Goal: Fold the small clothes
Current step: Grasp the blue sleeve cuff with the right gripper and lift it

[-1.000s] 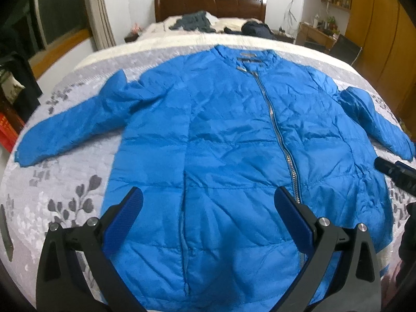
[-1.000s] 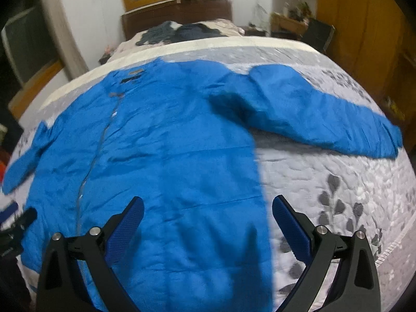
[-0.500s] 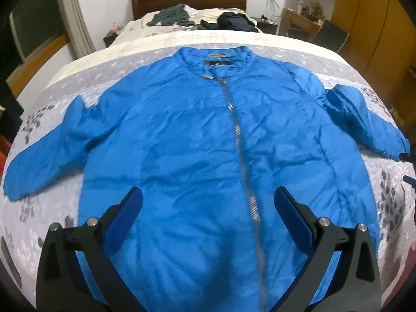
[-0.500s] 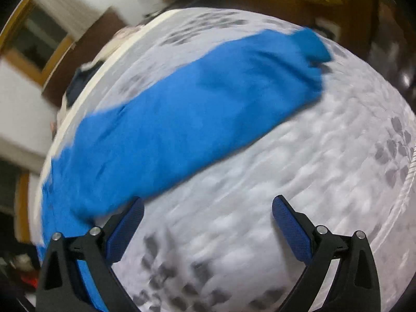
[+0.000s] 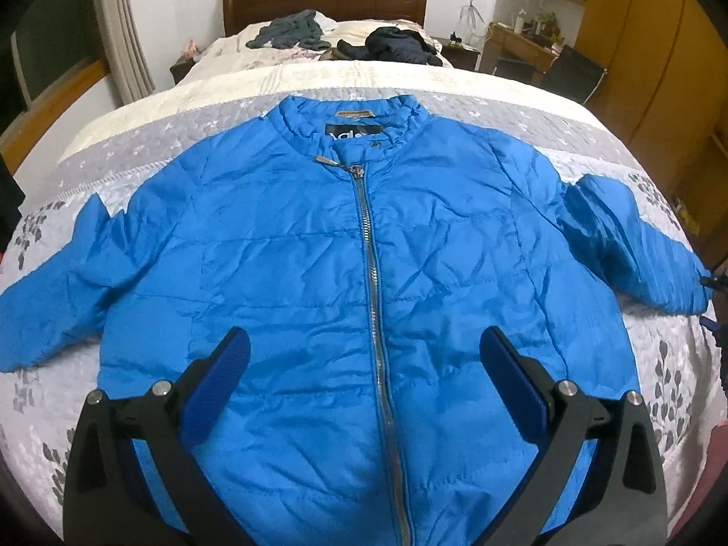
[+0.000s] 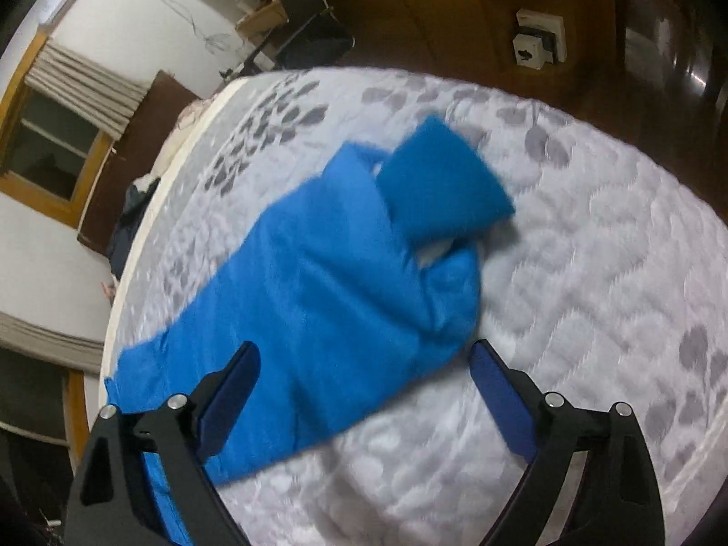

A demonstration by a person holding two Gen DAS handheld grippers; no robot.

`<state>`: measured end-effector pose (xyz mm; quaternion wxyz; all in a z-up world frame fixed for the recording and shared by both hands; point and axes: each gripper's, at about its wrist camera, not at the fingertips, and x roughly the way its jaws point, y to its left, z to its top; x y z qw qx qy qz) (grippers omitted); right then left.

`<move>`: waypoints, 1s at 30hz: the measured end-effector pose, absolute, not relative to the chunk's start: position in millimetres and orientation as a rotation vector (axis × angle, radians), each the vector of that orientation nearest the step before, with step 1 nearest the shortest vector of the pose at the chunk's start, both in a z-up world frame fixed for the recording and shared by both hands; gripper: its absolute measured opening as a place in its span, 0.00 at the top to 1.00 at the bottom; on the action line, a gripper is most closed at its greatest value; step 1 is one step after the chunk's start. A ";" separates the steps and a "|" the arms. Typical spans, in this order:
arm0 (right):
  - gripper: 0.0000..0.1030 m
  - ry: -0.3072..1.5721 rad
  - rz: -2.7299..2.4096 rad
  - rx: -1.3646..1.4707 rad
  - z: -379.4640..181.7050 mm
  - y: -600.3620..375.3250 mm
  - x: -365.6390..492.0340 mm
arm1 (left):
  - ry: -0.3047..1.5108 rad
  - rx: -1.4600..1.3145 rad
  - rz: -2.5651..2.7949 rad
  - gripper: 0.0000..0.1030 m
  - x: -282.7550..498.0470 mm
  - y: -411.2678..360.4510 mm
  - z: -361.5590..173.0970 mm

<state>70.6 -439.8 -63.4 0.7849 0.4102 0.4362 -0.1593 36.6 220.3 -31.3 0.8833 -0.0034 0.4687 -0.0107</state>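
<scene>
A blue zipped puffer jacket lies flat, front up, on the bed, with both sleeves spread out to the sides. My left gripper hovers open over the jacket's lower front, its jaws on either side of the zipper, holding nothing. In the right wrist view the jacket's right sleeve lies on the quilt, its cuff end bent back. My right gripper is open just above that sleeve, the fabric running under its left finger. Its tip peeks in at the sleeve's cuff in the left wrist view.
The bed has a grey-and-white leaf-patterned quilt. Dark clothes are piled near the headboard. A desk and chair stand right of the bed, with wooden wardrobes and dark floor beyond.
The left gripper has drifted right and now sits centred over the zipper. The right gripper swung out from the jacket body to the right sleeve and has closed in on its cuff end.
</scene>
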 end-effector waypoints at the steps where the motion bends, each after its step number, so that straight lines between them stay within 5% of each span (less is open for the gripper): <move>1: 0.12 0.921 -0.343 0.895 -64.2 -445.2 72.4 | 0.971 -0.014 -0.017 0.03 38.3 221.4 -31.8; 4: 0.22 0.897 -0.349 0.905 -64.9 -453.5 75.1 | 0.956 -0.010 -0.005 0.03 41.0 223.4 -32.0; 7: 0.53 0.892 -0.370 0.863 -62.7 -457.8 76.6 | 0.949 -0.006 0.004 0.03 43.4 226.0 -32.9; 11: 0.68 0.870 -0.320 0.907 -67.6 -468.8 75.7 | 0.951 -0.017 0.014 0.03 45.7 231.5 -35.7; 20: 0.86 0.825 -0.267 0.889 -50.4 -465.4 69.1 | 0.953 -0.026 0.020 0.03 47.5 236.5 -37.7; 30: 0.90 0.750 -0.266 0.740 3.9 -427.5 84.0 | 0.942 -0.058 0.022 0.03 45.6 247.2 -30.2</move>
